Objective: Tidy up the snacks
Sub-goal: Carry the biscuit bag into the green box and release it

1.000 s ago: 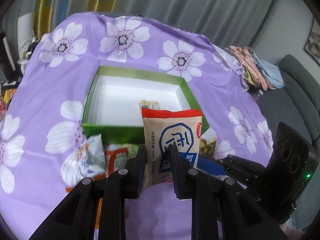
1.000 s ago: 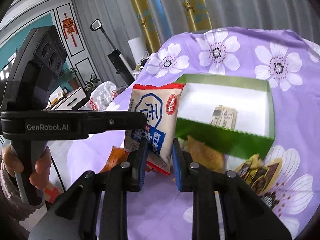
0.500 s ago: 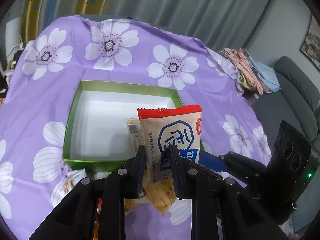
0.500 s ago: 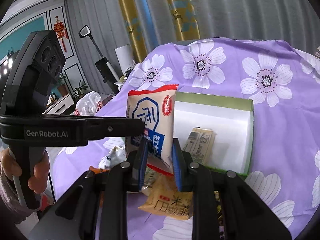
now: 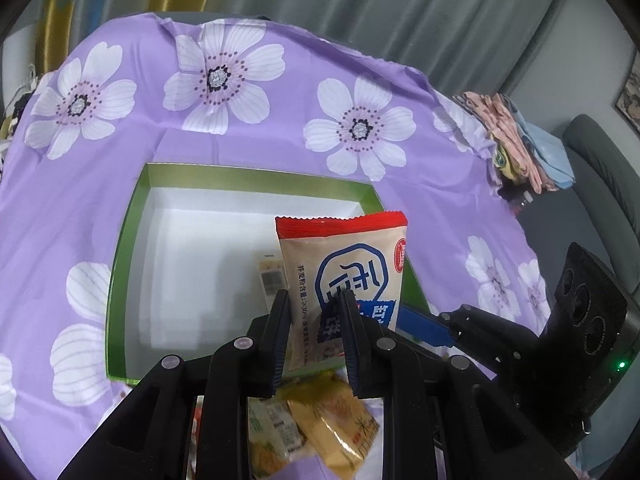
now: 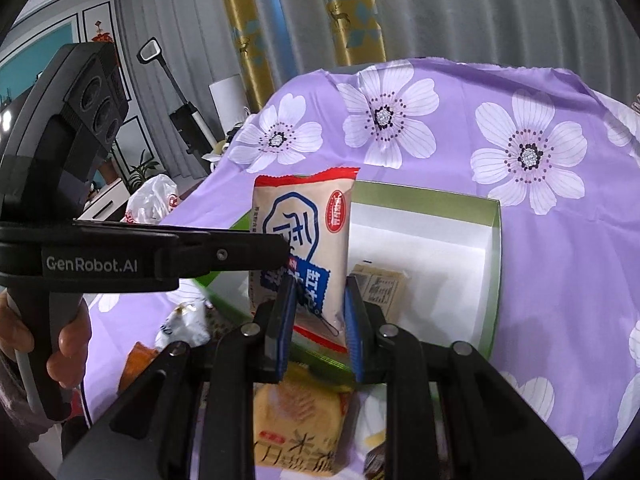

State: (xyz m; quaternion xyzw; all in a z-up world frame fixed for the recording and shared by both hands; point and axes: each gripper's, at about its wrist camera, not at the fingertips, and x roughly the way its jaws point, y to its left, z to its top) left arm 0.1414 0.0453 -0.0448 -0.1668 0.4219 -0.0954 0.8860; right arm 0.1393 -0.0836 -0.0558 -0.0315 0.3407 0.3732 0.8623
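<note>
A beige snack packet with a red top and blue logo [image 5: 344, 272] is held upright above the near edge of a green box with a white inside [image 5: 200, 264]. My left gripper [image 5: 316, 312] is shut on its lower part. My right gripper [image 6: 320, 300] is shut on the same packet [image 6: 304, 232] from the other side. A small beige packet [image 6: 380, 288] lies inside the box [image 6: 440, 248]. The left gripper's body fills the left of the right wrist view.
Loose snacks lie on the purple flowered cloth [image 5: 120, 152] in front of the box: a yellow packet [image 6: 300, 428], a white one [image 6: 184, 320], an orange one [image 6: 136, 364]. Folded clothes [image 5: 520, 148] sit at the table's far right. A sofa stands beyond.
Both grippers have carried the beige packet up and forward, from in front of the box to over its near edge. The box now looks closer and lower in both views.
</note>
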